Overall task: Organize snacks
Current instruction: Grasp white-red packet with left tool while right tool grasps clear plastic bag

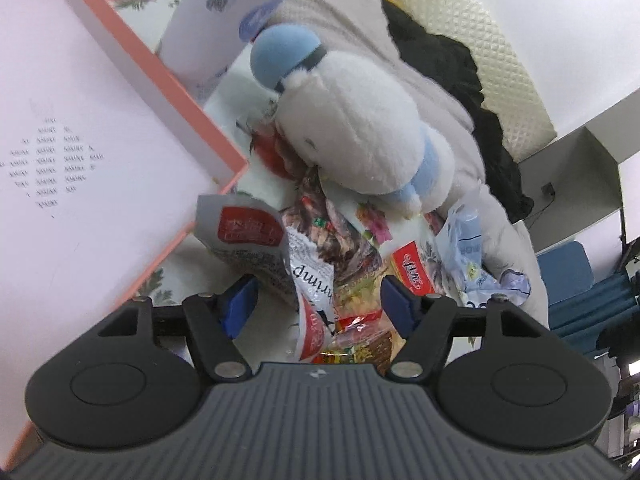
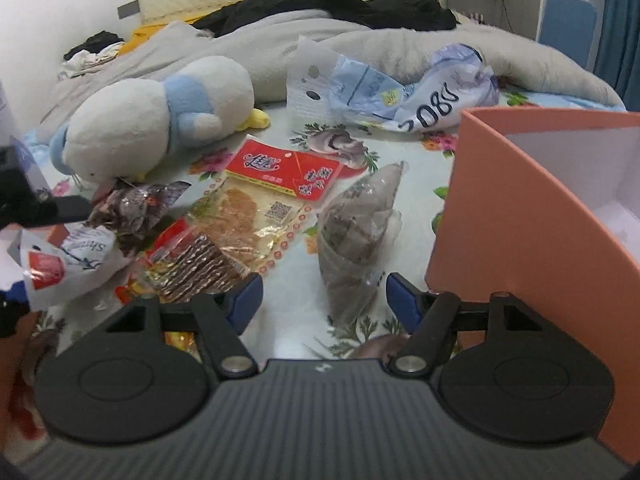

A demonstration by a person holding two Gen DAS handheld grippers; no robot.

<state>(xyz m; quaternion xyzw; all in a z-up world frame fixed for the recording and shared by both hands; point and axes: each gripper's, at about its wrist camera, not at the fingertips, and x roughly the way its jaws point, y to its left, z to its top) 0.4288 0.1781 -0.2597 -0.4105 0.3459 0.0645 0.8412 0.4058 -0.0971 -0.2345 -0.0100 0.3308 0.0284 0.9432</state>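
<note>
Several snack packets lie heaped on a floral bedsheet. My left gripper [image 1: 318, 304] hovers over the heap. A white shrimp snack bag [image 1: 280, 256] with a red label reaches up between its blue pads [image 1: 240, 300], which stand apart from it, so it is open. My right gripper [image 2: 324, 298] is open too, low over the sheet, with the near end of a clear grey packet [image 2: 356, 236] between its fingertips. A red-and-clear packet [image 2: 272, 184] and a brown wafer packet [image 2: 200, 264] lie left of it. The white shrimp bag [image 2: 68, 260] sits at the far left.
An orange box [image 2: 500, 208] with a white inside stands close on the right; the orange box [image 1: 120, 52] fills the left of the left wrist view. A white and blue plush toy [image 1: 360, 128] lies behind the heap. Crumpled blue-white bags [image 2: 400, 96] and a grey blanket [image 2: 400, 40] lie further back.
</note>
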